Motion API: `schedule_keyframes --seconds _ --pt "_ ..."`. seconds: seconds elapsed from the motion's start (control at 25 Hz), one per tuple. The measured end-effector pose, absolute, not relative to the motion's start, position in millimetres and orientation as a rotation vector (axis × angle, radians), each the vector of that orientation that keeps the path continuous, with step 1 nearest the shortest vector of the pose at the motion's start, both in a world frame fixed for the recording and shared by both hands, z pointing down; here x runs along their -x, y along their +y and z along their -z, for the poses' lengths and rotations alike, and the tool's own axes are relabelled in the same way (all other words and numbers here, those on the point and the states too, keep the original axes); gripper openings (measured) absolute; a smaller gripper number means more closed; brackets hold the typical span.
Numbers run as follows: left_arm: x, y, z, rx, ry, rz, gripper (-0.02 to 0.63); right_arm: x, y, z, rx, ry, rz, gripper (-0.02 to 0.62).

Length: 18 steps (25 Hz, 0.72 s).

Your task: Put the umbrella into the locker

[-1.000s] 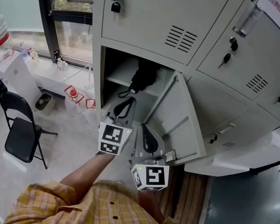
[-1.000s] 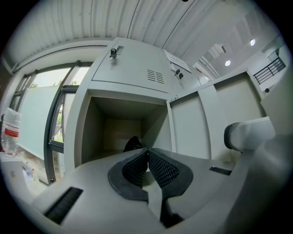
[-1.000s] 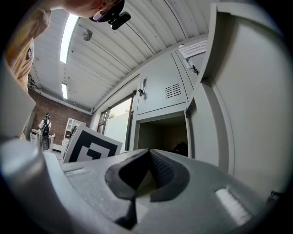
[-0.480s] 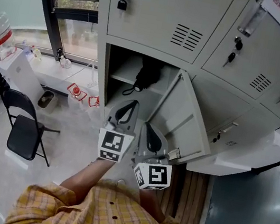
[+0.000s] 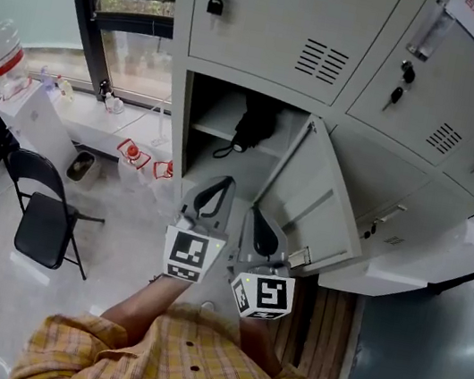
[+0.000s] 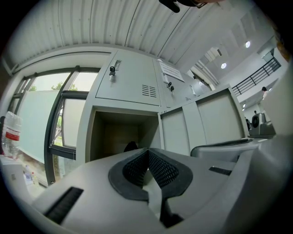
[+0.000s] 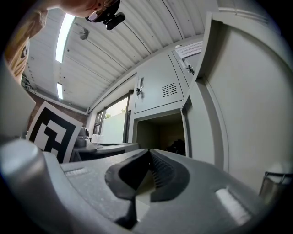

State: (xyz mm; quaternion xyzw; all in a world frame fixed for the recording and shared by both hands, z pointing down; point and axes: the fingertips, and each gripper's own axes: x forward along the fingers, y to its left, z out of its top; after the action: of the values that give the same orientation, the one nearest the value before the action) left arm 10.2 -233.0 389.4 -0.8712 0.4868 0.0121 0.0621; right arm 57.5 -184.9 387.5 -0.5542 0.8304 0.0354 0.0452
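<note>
Folded black umbrella [image 5: 253,126] resting on the shelf [image 5: 211,130] inside the open locker [image 5: 175,141], its wrist strap drooping over the shelf edge (placement appears complete). The locker door [image 5: 313,197] stands wide open, leaving access clear. Left gripper [image 5: 215,191] and right gripper [image 5: 260,224] hover outside the opening, jaws together on nothing.

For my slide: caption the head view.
Umbrella on the open locker shelf; left gripper and right gripper hover outside, jaws shut.
</note>
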Motion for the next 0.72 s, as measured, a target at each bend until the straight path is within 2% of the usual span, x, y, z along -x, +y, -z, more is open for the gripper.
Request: schedule_keyframes --seconds 0.72 --pt "-5 -202 -422 2.627 1.4 0.027 0.005 -55 -178 -418 1.619 2.601 -0.113 -0.003"
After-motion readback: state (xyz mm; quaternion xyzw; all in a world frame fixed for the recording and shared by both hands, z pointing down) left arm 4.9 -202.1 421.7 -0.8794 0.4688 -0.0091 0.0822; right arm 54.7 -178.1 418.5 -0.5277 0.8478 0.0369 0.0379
